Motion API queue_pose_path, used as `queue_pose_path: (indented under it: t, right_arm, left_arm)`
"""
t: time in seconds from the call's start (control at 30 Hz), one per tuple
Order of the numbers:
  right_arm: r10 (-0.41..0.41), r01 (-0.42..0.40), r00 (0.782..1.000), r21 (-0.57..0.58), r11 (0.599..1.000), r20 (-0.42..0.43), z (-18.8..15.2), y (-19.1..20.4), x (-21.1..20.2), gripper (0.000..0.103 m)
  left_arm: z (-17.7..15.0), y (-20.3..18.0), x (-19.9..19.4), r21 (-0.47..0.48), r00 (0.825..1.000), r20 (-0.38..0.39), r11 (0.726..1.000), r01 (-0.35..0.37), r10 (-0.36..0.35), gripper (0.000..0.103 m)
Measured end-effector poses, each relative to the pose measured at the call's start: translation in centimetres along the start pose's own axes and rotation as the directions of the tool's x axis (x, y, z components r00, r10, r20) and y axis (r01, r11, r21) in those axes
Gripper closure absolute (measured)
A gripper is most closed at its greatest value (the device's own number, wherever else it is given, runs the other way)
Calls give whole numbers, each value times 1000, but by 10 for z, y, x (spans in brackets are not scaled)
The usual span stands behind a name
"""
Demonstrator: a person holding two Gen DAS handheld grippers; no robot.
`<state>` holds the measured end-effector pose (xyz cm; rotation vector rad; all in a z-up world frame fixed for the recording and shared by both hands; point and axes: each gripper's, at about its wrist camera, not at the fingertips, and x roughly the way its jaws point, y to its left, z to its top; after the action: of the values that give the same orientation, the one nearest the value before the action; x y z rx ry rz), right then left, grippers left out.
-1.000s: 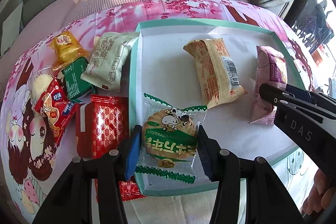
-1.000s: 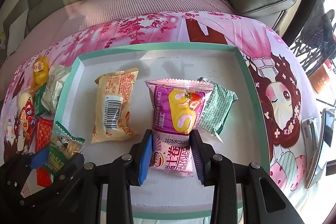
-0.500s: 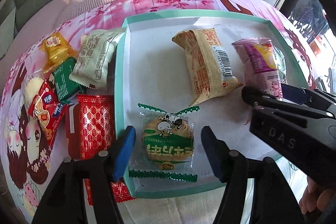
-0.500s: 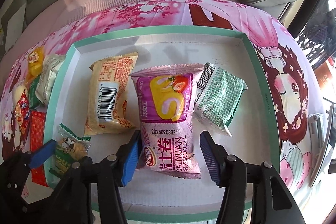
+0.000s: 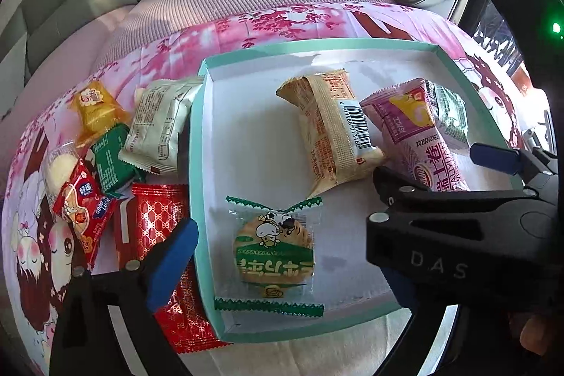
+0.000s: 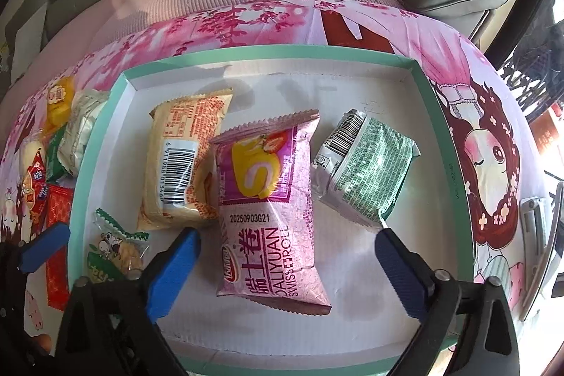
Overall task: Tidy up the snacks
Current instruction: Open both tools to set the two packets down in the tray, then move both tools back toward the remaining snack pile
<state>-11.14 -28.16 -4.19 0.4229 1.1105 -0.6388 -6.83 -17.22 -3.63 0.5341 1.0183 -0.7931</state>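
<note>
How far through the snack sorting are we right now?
Four packets lie in the teal tray: cookie packet, beige cake, pink Swiss roll, green-printed pack. Nothing is in hand: the left claw and right claw are both open. Left outside the tray: red foil pack, white pack, and a few smaller snacks beside them.

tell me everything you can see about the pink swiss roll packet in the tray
The pink swiss roll packet is a sealed, crinkly plastic pillow pack with crimped ends, a yellow roll picture, the date code 20250903G21 and "DALIYUAN SWISS ROLL". It lies flat in the teal-rimmed tray, its left edge overlapping the beige packet, between the open right gripper's fingers, ungripped.
</note>
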Motion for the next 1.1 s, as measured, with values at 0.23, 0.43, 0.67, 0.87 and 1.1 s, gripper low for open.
queue_pose_path:
  t: [0.23,0.43,0.67,0.87,1.1]
  right_arm:
    - [-6,5,999,36,999,34,2,-8,-6,0]
    - [-12,5,997,97,995,77,5,-20,-17,0]
    - [-22,9,995,134,991,93,5,-29,-23,0]
    - [-5,-8,994,114,993,107,6,-20,-27,0]
    - [42,-53,989,72,996,144,8,2,-40,0]
  left_arm:
    - [3,12,-8,-50,999,35,999,-9,11,6]
    - [7,36,-15,-148,998,56,989,-17,25,6]
    - [7,84,-31,-316,994,89,948,-35,67,6]
    - [-5,139,-43,-467,985,85,879,-94,151,6]
    - [-32,198,-47,-610,975,12,774,-168,221,6]
